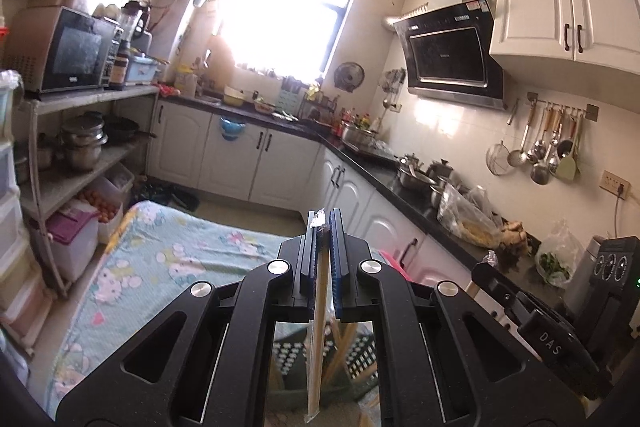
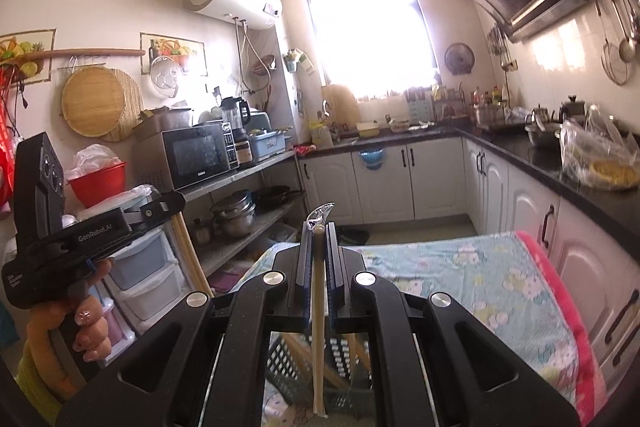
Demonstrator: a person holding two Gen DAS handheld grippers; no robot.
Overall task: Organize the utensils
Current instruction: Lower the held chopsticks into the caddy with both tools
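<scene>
My left gripper [image 1: 325, 217] is shut on a pair of wrapped wooden chopsticks [image 1: 316, 339], which hang down between the jaws. My right gripper [image 2: 320, 229] is shut on another wrapped pair of chopsticks [image 2: 319, 331], its plastic wrapper tip sticking up above the fingers. Below both grippers stands a dark slotted basket [image 2: 280, 359] holding several more chopsticks; it also shows in the left wrist view [image 1: 360, 359]. The left gripper shows at the left of the right wrist view [image 2: 160, 207], held in a hand. The right gripper shows at the right edge of the left wrist view [image 1: 486, 269].
The basket stands on a table under a light blue cartoon-print cloth [image 1: 160, 259], [image 2: 480, 279]. A black counter [image 1: 400, 187] with pots and bags runs along the right. A shelf unit [image 1: 80, 147] with a microwave and pans is on the left.
</scene>
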